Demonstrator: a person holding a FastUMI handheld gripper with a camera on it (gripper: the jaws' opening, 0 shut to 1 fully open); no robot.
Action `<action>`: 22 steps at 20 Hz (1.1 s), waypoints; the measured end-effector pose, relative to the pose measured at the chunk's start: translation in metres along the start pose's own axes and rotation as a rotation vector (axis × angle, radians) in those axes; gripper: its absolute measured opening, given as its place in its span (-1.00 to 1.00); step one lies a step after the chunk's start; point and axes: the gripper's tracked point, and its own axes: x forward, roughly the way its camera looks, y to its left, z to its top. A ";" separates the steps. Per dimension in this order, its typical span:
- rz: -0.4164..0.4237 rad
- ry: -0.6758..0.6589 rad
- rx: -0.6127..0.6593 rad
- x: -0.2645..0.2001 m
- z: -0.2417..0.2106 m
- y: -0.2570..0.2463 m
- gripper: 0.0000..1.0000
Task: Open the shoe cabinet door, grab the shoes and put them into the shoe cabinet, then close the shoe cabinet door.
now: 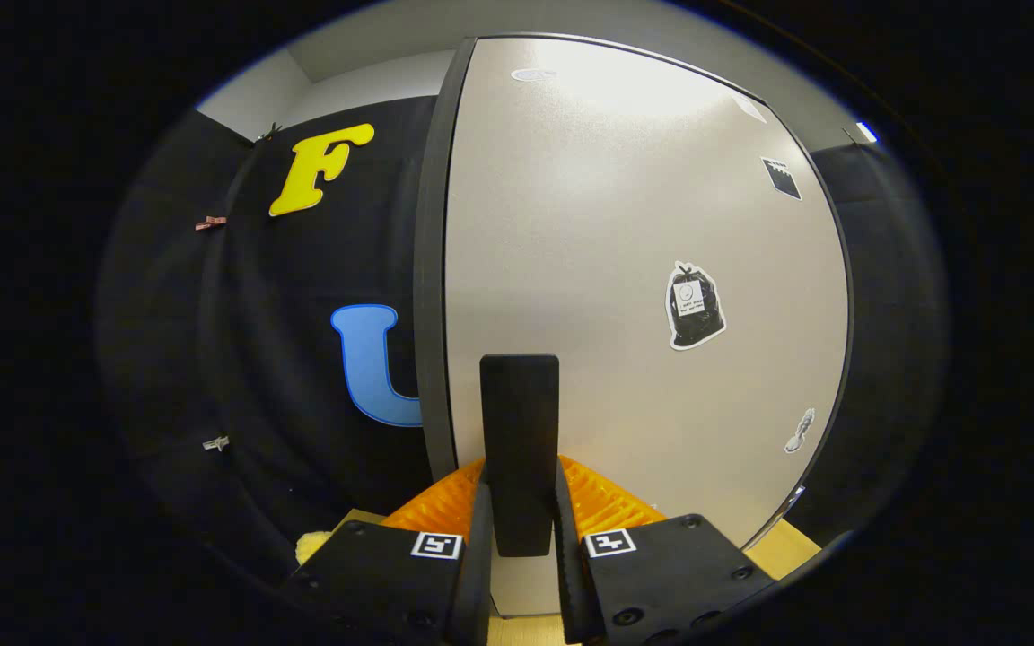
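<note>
The shoe cabinet door (625, 233) is a pale beige panel with a few stickers, and it stands close in front of me. Its dark grey edge (432, 269) runs down its left side. A black upright handle (519, 422) sticks out from the door's lower part. My gripper (521, 480) is shut on this handle, with the orange fingers (607, 507) pressing it from both sides. A bit of something pale yellow and fluffy (311, 544) shows low down to the left of the fingers; I cannot tell what it is.
The black booth wall (284, 359) stands to the left of the cabinet, with small clips on it. A light wooden surface (786, 549) shows below the door on the right. A dark panel (876, 296) lies beyond the door's right side.
</note>
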 end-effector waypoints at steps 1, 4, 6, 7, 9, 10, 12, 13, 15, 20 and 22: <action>0.001 0.001 -0.002 -0.002 0.000 -0.001 -0.30; 0.018 0.005 -0.013 -0.013 0.000 0.000 -0.30; 0.042 0.007 -0.020 -0.023 0.000 0.001 -0.30; 0.054 0.005 -0.020 -0.029 0.001 0.001 -0.30; 0.083 0.008 -0.020 -0.039 0.004 0.002 -0.30; 0.095 0.010 -0.018 -0.043 0.004 0.002 -0.30; 0.119 0.017 -0.014 -0.055 0.003 -0.002 -0.30; 0.131 0.019 -0.012 -0.062 0.003 -0.004 -0.30; 0.156 0.023 -0.009 -0.077 0.004 -0.008 -0.30; 0.226 0.037 -0.013 -0.113 0.003 -0.024 -0.30; 0.247 0.035 -0.017 -0.124 0.003 -0.031 -0.31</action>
